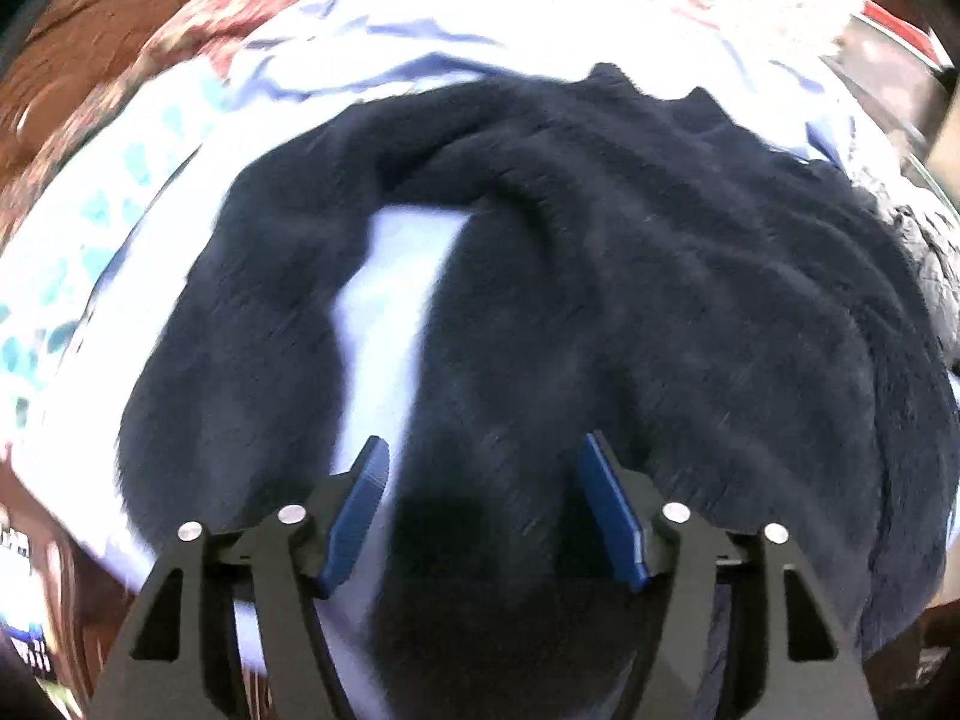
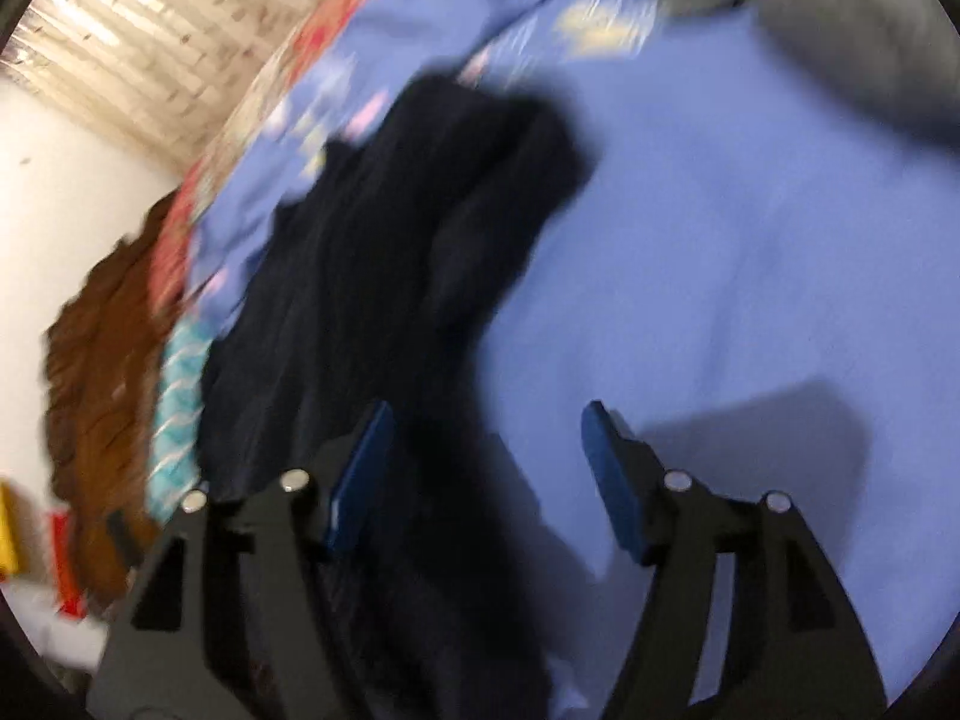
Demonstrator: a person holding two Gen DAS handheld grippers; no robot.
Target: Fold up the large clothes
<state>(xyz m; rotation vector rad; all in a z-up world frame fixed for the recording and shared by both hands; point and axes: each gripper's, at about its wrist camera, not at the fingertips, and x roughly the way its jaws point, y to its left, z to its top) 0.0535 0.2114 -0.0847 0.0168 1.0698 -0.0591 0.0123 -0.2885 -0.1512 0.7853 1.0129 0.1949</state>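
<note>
Sweater [image 1: 600,276] first: it's a dark navy fuzzy knit, spread in a rumpled heap on the light blue bedsheet [image 1: 396,300], and it fills almost everything ahead of the left gripper [image 1: 483,468]. That gripper's jaws are spread wide with nothing between the blue pads [image 1: 360,510], hovering right over the near part of the knit, with a strip of sheet showing through just ahead of the left jaw. The right gripper [image 2: 486,438] is spread wide too and holds nothing; from there the sweater [image 2: 384,276] runs ahead and off to the left jaw's side, with bare sheet [image 2: 750,276] ahead of the right jaw. It's pretty blurry, so finer folds are hard to make out.
</note>
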